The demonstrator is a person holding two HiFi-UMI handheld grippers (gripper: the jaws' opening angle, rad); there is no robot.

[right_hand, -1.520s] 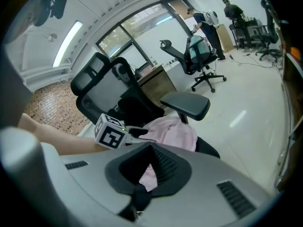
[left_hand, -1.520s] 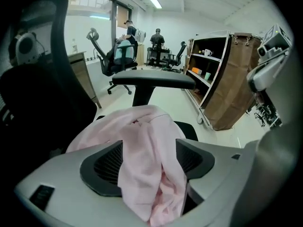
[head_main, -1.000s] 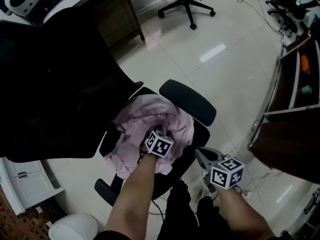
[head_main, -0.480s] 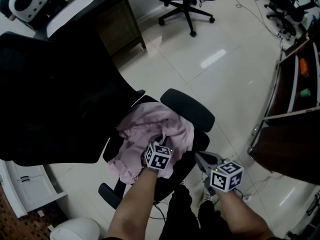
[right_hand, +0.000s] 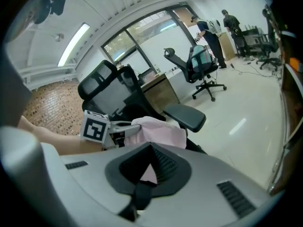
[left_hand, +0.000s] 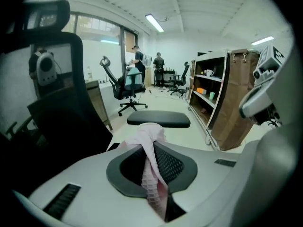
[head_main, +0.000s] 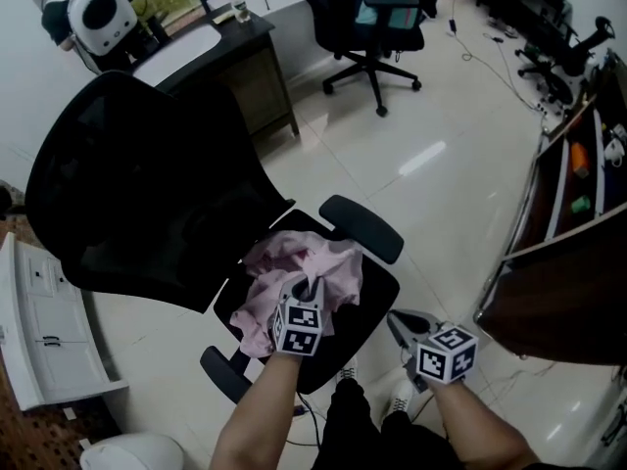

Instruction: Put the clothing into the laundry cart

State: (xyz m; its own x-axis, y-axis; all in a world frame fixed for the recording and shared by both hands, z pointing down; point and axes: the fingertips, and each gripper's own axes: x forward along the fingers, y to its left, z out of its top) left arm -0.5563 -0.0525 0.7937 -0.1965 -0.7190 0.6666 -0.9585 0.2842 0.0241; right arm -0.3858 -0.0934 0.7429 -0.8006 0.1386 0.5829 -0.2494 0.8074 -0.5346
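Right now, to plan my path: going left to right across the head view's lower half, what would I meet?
white cabinet → pink clothing → right gripper → shelf unit

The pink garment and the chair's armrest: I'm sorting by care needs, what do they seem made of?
The pink garment is likely a thin, soft woven or knit cloth, matte; it bunches in loose folds and shows a fine ribbed texture in the left gripper view. The armrest is probably padded plastic or foam, smooth black with a dull sheen.

The clothing [head_main: 294, 270] is pale pink, the chair [head_main: 137, 194] black, the floor [head_main: 441, 116] cream.
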